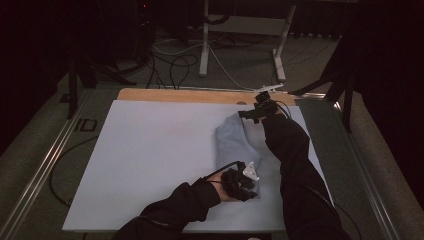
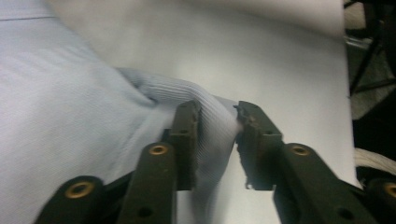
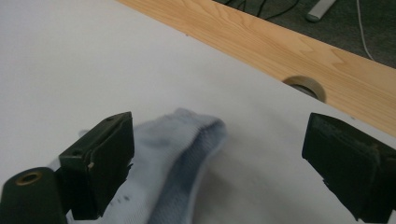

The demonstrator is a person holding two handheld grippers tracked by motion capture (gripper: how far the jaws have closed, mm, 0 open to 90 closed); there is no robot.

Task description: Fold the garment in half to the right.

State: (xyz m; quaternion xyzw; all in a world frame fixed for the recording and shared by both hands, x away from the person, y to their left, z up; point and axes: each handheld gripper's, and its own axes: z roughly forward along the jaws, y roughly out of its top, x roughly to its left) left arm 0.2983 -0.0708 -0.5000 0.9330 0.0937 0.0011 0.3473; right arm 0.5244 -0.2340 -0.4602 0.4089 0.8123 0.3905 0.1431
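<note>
A light blue ribbed garment [image 1: 235,142] lies folded on the right half of the white sheet [image 1: 150,160]. My left gripper [image 1: 245,184] is at its near end. In the left gripper view a raised fold of the garment [image 2: 56,102] runs up between the jaws of the left gripper [image 2: 218,116], which are closed onto it. My right gripper [image 1: 253,114] is at the garment's far end. In the right gripper view, the right gripper [image 3: 219,135] stands wide open, with a rounded corner of the garment [image 3: 173,140] lying between the jaws, close to the left one.
A strip of bare wooden tabletop [image 1: 190,95] runs beyond the sheet's far edge, with a round cable hole [image 3: 303,86] in it. Cables and white desk legs [image 1: 204,45] are on the floor behind. Metal rails [image 1: 45,160] flank the table.
</note>
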